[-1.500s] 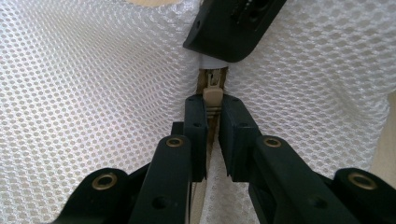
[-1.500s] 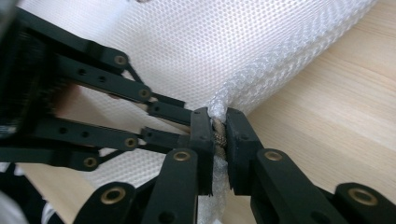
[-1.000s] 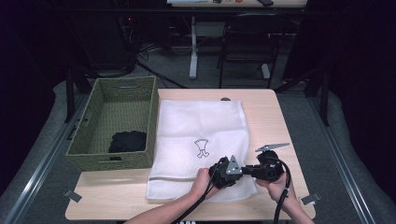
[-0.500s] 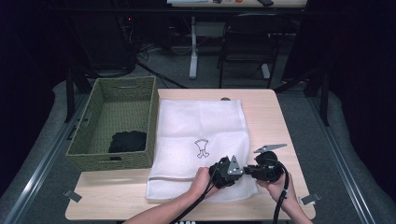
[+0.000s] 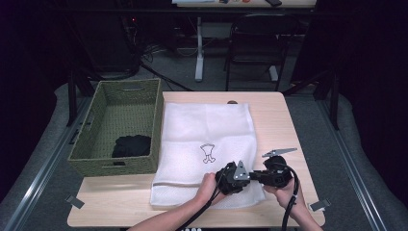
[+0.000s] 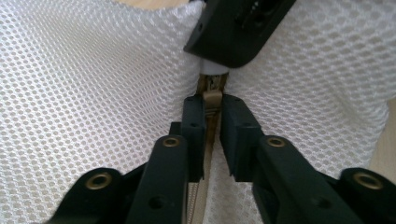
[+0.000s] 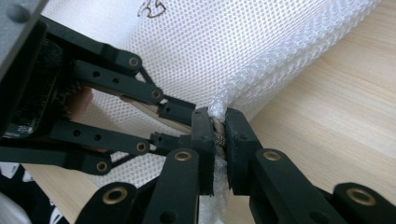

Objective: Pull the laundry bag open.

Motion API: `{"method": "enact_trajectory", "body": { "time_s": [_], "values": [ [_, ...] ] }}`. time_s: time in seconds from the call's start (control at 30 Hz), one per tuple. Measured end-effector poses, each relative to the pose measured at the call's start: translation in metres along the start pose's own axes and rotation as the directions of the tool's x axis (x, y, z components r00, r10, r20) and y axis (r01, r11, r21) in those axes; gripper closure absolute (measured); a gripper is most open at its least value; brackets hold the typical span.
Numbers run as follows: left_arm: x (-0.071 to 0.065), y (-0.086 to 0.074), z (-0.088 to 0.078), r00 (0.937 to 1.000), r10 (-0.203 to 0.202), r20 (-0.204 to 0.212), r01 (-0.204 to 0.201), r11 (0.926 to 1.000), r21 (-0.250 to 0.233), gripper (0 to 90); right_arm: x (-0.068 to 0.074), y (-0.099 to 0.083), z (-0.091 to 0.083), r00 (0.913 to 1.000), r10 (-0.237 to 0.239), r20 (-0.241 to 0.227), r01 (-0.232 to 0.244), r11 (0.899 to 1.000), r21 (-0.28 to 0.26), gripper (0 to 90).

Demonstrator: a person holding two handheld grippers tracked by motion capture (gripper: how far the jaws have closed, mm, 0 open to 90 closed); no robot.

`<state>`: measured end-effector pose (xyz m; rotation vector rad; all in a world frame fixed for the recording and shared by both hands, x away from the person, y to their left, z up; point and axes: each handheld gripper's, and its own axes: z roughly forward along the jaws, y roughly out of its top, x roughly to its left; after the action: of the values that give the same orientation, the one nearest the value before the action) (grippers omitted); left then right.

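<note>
Fingers (image 6: pixel 194 121) of the left gripper (image 6: pixel 212 126) just now easing apart, no longer pinching, with the tan zipper pull (image 6: pixel 212 100) standing loose in the narrow gap between them. Clamped tight, by contrast, on the right gripper (image 7: pixel 219 135): pads pressed on the puckered near corner of the mesh bag (image 5: pixel 207 125), right where the zipper ends. Meeting nose to nose at that corner, close to the table's near edge, both hands coming in from below. Crowding each other too: the right gripper's blunt black jaw sitting just beyond the pull in the left gripper view, the left gripper's linkage bars and body blocking much of the bag in the right gripper view. Lying flat across the middle of the pale wooden table (image 5: pixel 284 125), white, honeycomb-holed, soft and slightly bunched at the gripped corner, with a small dark printed mark (image 5: pixel 208 153) near its middle. Just beside its left edge, a rectangular olive woven basket (image 5: pixel 156 120), coarse-ribbed, holding a crumpled black cloth (image 5: pixel 131 146) in its near end. Farther off, behind the table, a dark chair (image 5: pixel 252 43) and a white post on grey floor. Matte black, boxy jaws with brass-coloured rivets on both grippers.
</note>
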<state>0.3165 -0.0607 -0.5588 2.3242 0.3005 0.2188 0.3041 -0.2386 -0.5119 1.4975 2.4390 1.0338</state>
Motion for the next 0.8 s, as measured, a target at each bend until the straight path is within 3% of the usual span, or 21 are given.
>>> {"method": "enact_trajectory", "body": {
  "time_s": [0.17, 0.27, 0.5, 0.73, 0.8],
  "values": [
    [-0.0007, -0.0010, 0.0013, 0.9997, -0.022, -0.010, 0.021, 0.9986, -0.049, 80.6, 0.0001, 0.0000, -0.0004, 0.9994, 0.005, -0.034, -0.006, 1.000, -0.018, 84.1],
    [-0.0007, -0.0013, 0.0024, 0.9996, -0.023, -0.013, 0.022, 0.9985, -0.050, 81.3, 0.0002, 0.0000, -0.0004, 0.9995, 0.003, -0.030, -0.004, 1.000, -0.016, 84.1],
    [-0.0001, 0.0030, 0.0010, 0.9997, 0.014, -0.017, -0.014, 0.9998, 0.011, 82.4, -0.0001, 0.0001, -0.0030, 0.9994, -0.009, 0.033, 0.010, 1.000, -0.011, 84.0],
    [-0.0007, 0.0033, 0.0014, 0.9996, 0.022, -0.020, -0.021, 0.9997, 0.013, 82.6, -0.0018, -0.0006, -0.0036, 0.9995, 0.002, 0.030, -0.001, 1.000, -0.011, 84.0],
    [-0.0008, 0.0033, 0.0019, 0.9994, 0.029, -0.019, -0.028, 0.9990, 0.035, 82.6, -0.0020, -0.0006, -0.0038, 0.9995, 0.004, 0.032, -0.004, 1.000, -0.006, 84.1]
  ]
}}
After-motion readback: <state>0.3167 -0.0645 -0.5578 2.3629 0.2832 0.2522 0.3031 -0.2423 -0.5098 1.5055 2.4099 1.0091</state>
